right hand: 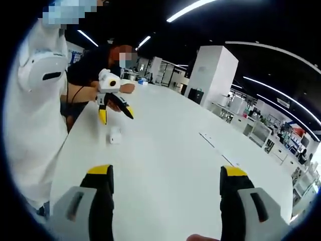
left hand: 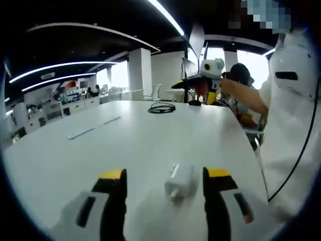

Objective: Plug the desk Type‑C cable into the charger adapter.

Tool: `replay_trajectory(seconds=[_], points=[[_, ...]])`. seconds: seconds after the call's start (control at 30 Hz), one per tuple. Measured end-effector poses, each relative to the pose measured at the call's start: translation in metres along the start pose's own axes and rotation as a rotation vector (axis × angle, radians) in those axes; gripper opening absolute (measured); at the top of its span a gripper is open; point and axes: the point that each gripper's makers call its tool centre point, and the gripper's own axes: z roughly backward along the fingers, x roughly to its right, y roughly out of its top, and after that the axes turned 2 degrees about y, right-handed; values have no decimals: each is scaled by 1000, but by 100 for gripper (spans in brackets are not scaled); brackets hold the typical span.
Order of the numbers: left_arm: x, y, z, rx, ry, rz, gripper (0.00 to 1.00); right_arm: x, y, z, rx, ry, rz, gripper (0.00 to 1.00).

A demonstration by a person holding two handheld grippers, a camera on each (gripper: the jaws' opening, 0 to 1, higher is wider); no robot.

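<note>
Left gripper view: left gripper [left hand: 164, 176] released around white charger adapter [left hand: 179, 182] on table [left hand: 100, 150]; right gripper [right hand: 165, 173] likewise released.

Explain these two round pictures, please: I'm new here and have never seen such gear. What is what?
A person holds a two-jaw gripper in each hand, and a fisheye camera rides on each. In the left gripper view, the left gripper is open, with a white charger adapter lying on the white table between its jaws. A black cable lies coiled farther away. In the right gripper view, the right gripper is open and holds nothing. Across the table it sees the left gripper hanging over the adapter. Nothing is held yet.
</note>
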Motion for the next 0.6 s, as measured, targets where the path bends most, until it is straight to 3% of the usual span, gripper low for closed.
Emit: replay_trajectory(seconds=[0.6], points=[[1, -3, -6, 0, -1, 14, 61, 19, -17, 5, -58, -3, 7, 88]])
